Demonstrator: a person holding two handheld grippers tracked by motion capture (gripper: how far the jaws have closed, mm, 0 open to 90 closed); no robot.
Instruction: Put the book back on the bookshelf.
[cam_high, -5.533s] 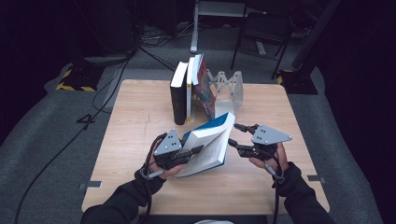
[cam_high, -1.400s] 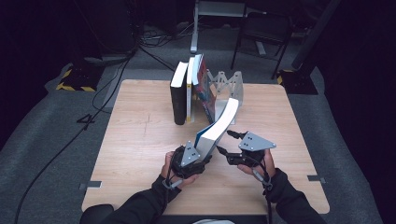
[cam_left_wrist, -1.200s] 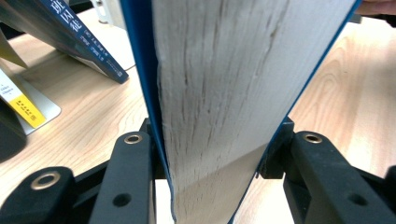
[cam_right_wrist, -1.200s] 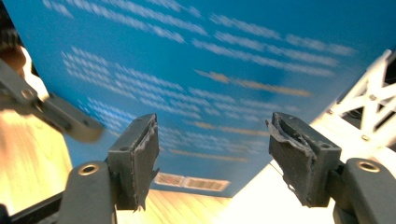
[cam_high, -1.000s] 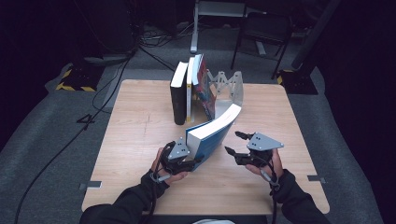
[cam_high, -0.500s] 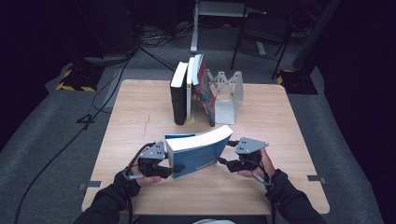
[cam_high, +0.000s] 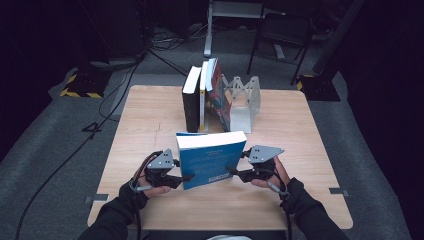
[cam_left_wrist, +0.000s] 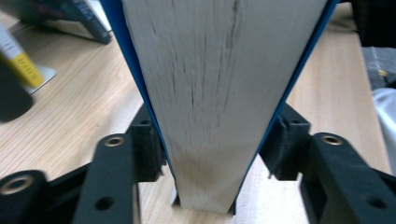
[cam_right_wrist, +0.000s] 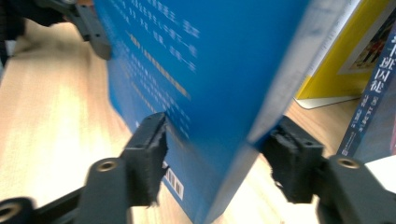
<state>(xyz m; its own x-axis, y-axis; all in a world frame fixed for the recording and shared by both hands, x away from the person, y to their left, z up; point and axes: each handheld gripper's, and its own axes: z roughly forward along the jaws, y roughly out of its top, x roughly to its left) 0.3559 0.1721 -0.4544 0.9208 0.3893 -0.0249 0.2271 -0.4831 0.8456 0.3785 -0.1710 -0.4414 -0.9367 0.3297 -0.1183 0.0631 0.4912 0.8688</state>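
A thick blue book (cam_high: 212, 160) stands upright on the wooden table (cam_high: 300, 125), its cover facing me. My left gripper (cam_high: 181, 177) is at its left side. In the left gripper view the pads sit against both blue covers, with the book's page edge (cam_left_wrist: 210, 93) between them. These jaws have just been opening, with the book between them. My right gripper (cam_high: 235, 172) is at the book's right side. In the right gripper view its jaws have just been closing and now touch the book's back cover (cam_right_wrist: 201, 70) and its far side.
Behind the blue book, a black book (cam_high: 191, 105) and two others stand in a row against a metal book stand (cam_high: 242, 100). A yellow book (cam_right_wrist: 345, 56) shows in the right gripper view. Cables and a chair (cam_high: 280, 35) lie beyond the table's far edge.
The blue book has gone from tilted to upright and square to me. The left gripper has moved left to the book's left side, and the right gripper has closed in on its right side.
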